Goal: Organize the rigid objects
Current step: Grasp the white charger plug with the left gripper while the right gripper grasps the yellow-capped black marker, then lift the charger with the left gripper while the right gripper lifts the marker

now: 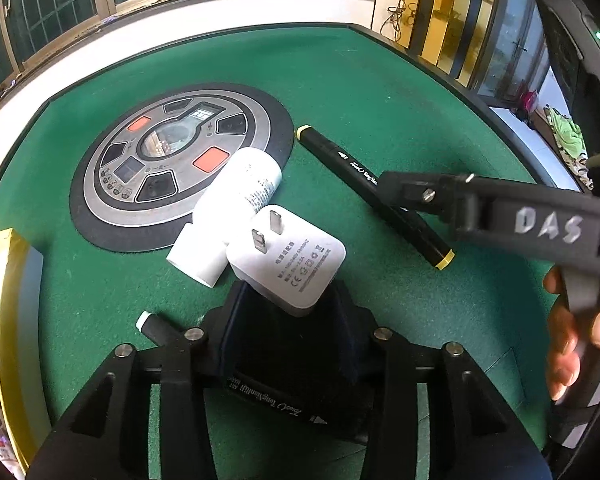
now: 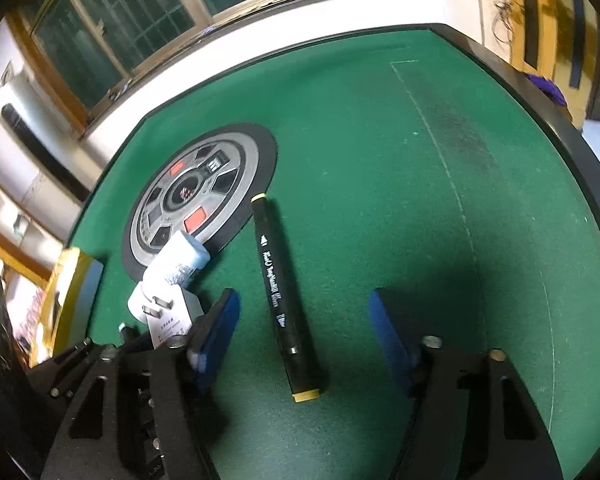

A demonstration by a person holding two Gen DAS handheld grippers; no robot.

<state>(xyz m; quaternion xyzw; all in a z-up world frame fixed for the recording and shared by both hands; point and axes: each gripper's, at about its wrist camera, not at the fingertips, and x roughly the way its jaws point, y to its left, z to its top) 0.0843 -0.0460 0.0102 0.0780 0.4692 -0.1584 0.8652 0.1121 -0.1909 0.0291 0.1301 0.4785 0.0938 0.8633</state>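
A black marker with white lettering [image 1: 284, 404] lies crosswise under the left gripper [image 1: 288, 320], nearest the left wrist camera, its pale tip [image 1: 144, 320] poking out at the left. The left gripper's dark pads are closed on a white two-prong power adapter [image 1: 292, 260], held with its metal prongs and printed label facing up. Just beyond the adapter, and touching it, a white cylindrical bottle [image 1: 228, 208] rests on its side, its far end overlapping the round silver-and-black control panel [image 1: 172, 160] set into the green felt table [image 1: 380, 92]. To the right, a second black marker with yellow end caps [image 2: 284, 300] lies flat on the felt, running away from the right wrist camera. The right gripper [image 2: 304, 328] hangs over it with its blue-padded fingers [image 2: 388, 332] spread wide on either side of the marker, touching nothing. In the left wrist view, the right gripper's black arm crosses above this marker, with a bare hand [image 1: 572, 344] on its handle. A yellow-edged box [image 1: 8, 280] sits at the table's left margin.
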